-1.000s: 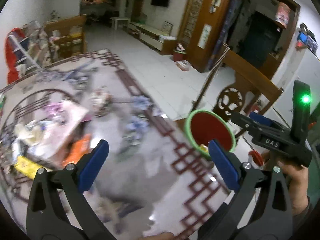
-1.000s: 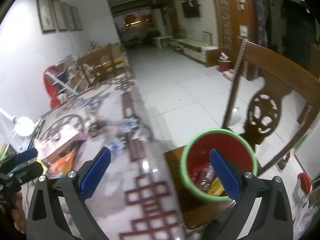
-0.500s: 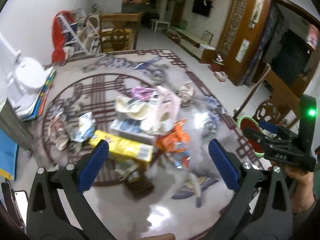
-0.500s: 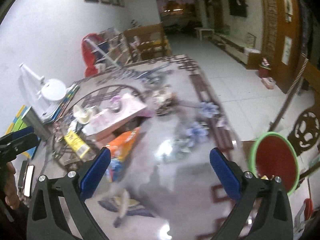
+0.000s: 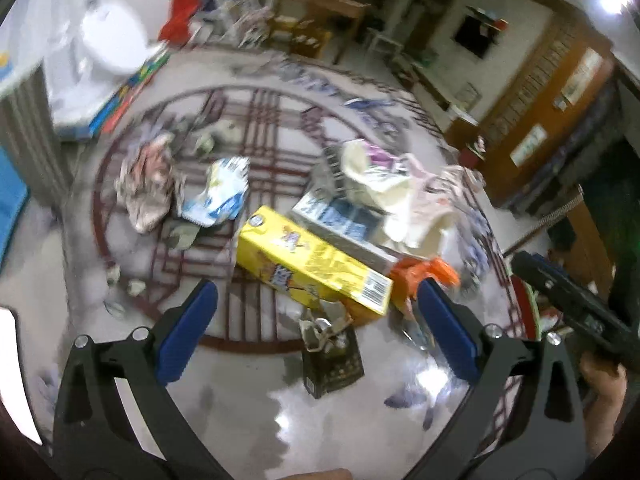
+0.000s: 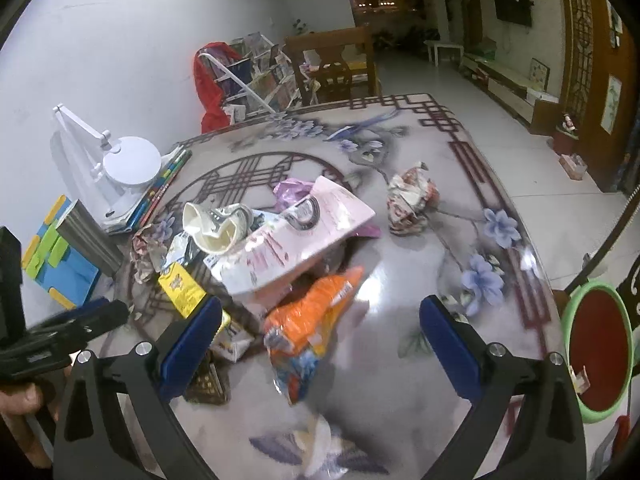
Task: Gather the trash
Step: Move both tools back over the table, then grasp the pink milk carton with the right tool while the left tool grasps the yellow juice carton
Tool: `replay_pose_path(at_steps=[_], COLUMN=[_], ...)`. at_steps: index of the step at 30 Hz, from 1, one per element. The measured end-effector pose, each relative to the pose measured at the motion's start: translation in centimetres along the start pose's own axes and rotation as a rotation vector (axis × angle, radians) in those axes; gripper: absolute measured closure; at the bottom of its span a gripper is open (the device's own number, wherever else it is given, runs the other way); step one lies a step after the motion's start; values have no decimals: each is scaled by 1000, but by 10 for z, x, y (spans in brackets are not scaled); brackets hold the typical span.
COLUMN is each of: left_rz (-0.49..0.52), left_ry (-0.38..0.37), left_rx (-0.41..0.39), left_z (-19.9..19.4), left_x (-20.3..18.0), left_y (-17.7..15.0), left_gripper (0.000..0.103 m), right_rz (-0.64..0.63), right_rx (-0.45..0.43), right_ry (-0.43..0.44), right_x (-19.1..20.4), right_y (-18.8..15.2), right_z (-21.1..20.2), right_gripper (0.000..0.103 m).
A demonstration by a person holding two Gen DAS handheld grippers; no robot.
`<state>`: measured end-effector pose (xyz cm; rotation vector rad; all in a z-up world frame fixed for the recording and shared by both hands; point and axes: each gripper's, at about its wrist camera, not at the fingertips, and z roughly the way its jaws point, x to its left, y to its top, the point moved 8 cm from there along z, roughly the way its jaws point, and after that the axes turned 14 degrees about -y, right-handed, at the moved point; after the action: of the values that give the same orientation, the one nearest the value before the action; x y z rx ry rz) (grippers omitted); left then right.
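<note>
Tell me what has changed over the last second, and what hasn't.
Both tools swung away from the red bin beside the table and back over the trash pile. The left tool now hangs open above the yellow carton, the right tool open above the orange bag. Nothing was picked up or let go. The trash on the table lies as it did.

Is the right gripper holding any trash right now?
No, the right gripper is open and empty above the table, with the orange wrapper lying loose between its fingers.
</note>
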<state>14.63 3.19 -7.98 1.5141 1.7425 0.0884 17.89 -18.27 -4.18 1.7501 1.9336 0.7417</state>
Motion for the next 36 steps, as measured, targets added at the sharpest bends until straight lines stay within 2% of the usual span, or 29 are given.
replay_pose_path(at_steps=[11, 17, 22, 29, 31, 33, 36], left_rz=[-139, -185, -186, -184, -173, -167, -163], left_ry=[98, 86, 115, 121, 116, 110, 82], left_rx=[40, 49, 44, 65, 64, 66, 66], left_z=[50, 73, 79, 83, 84, 85, 85], left_x=[28, 34, 41, 46, 44, 43, 40], left_y=[15, 11, 10, 8, 9, 10, 11], left_gripper=[5, 6, 6, 7, 15, 17, 26], right_rz=[18, 83, 162, 198, 217, 233, 236], right_rx=[85, 151, 172, 241, 257, 265, 254], right_ry=[34, 92, 142, 137, 151, 171, 187], right_x=[15, 17, 18, 21, 22, 24, 27], right_y=[25, 29, 38, 36, 34, 33, 36], right_z=[56, 86, 95, 120, 126, 131, 129], right_gripper=[7, 7, 7, 7, 8, 22, 40])
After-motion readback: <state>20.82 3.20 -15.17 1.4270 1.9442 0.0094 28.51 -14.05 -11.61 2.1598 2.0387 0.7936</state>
